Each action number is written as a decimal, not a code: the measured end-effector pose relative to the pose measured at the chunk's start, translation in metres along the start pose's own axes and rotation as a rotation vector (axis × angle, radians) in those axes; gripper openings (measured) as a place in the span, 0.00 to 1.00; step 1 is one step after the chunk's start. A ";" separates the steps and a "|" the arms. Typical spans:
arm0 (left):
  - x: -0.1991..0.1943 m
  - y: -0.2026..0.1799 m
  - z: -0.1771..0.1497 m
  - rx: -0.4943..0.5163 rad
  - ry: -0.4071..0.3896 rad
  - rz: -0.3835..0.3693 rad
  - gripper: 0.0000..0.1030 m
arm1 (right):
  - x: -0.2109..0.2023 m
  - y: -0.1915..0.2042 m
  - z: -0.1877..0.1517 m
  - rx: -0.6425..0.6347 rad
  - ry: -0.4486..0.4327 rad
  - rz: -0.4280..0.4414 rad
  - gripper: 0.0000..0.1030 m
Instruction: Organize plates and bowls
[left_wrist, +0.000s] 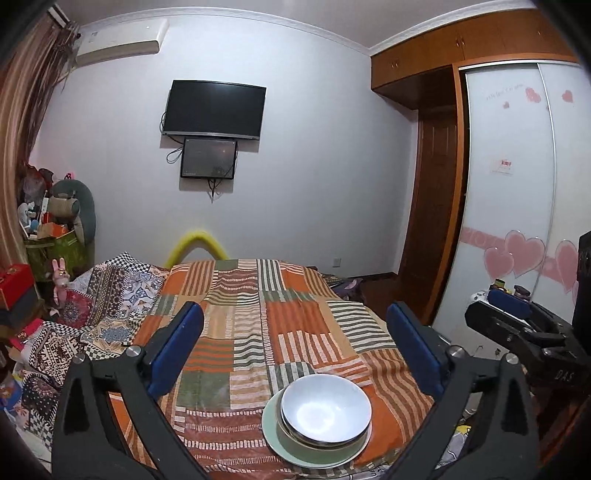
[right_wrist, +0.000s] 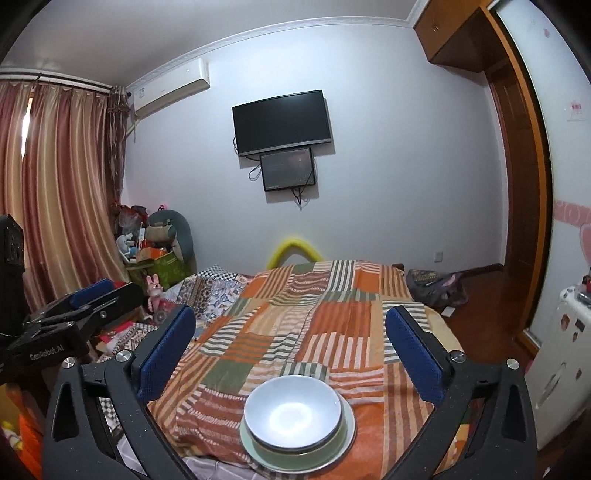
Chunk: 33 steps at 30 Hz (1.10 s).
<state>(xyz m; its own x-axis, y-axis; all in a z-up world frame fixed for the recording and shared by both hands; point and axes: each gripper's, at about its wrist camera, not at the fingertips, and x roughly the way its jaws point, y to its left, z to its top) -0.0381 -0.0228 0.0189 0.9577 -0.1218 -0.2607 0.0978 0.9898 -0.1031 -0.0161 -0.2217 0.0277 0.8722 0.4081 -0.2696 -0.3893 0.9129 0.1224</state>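
A white bowl (left_wrist: 325, 408) sits nested in a stack on a pale green plate (left_wrist: 271, 428), near the front edge of the bed. The same bowl (right_wrist: 293, 410) and plate (right_wrist: 349, 428) show in the right wrist view. My left gripper (left_wrist: 295, 339) is open and empty, held above and behind the stack. My right gripper (right_wrist: 290, 341) is open and empty too, also above the stack. The right gripper also shows at the right edge of the left wrist view (left_wrist: 517, 325), and the left gripper at the left of the right wrist view (right_wrist: 74, 314).
The bed carries an orange striped patchwork cover (left_wrist: 258, 314) and a patterned quilt (left_wrist: 92, 314) on its left. Boxes and toys (left_wrist: 48, 236) pile at the far left. A wardrobe with sliding doors (left_wrist: 517, 166) stands right. A white fridge (right_wrist: 561, 350) stands at the right.
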 end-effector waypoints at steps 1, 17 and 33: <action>0.000 0.000 -0.001 0.002 0.002 -0.001 0.98 | 0.001 0.000 0.000 0.001 0.000 0.001 1.00; -0.004 -0.007 -0.004 0.033 0.000 0.015 0.99 | -0.004 -0.005 -0.005 0.023 0.007 0.004 1.00; -0.003 -0.009 -0.005 0.038 0.004 0.020 1.00 | -0.003 -0.007 -0.006 0.030 0.019 0.009 1.00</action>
<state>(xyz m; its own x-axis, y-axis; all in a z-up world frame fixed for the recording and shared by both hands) -0.0431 -0.0320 0.0153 0.9584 -0.1019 -0.2665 0.0887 0.9942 -0.0612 -0.0180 -0.2296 0.0223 0.8631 0.4162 -0.2862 -0.3875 0.9090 0.1533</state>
